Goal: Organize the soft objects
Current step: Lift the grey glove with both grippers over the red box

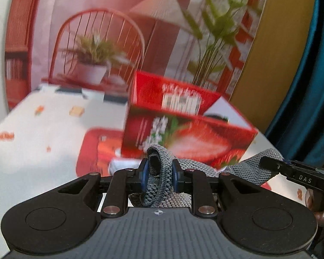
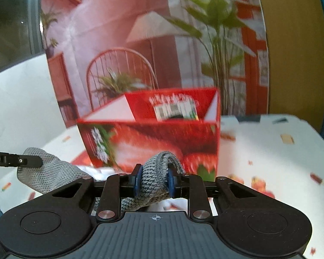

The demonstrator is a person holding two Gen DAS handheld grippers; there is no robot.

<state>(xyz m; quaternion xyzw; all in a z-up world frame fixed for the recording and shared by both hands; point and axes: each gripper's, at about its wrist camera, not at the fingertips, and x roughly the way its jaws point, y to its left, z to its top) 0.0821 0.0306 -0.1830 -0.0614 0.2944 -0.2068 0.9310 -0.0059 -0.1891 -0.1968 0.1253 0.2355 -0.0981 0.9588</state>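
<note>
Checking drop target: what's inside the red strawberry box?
Red strawberry box is open-topped. Inside, a dark item shows against the back wall, below the printed label; blur keeps it unidentifiable. The front wall hides the floor and anything lower.

printed room backdrop (image 1: 118,21), white patterned table (image 1: 32,161)

The box (image 2: 151,138) stands on the table (image 2: 270,151), behind the cloth (image 2: 153,179).

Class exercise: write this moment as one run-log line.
left hand-held gripper: shut on grey knitted cloth | right hand-held gripper: shut on cloth | red strawberry box: open, behind cloth
</note>
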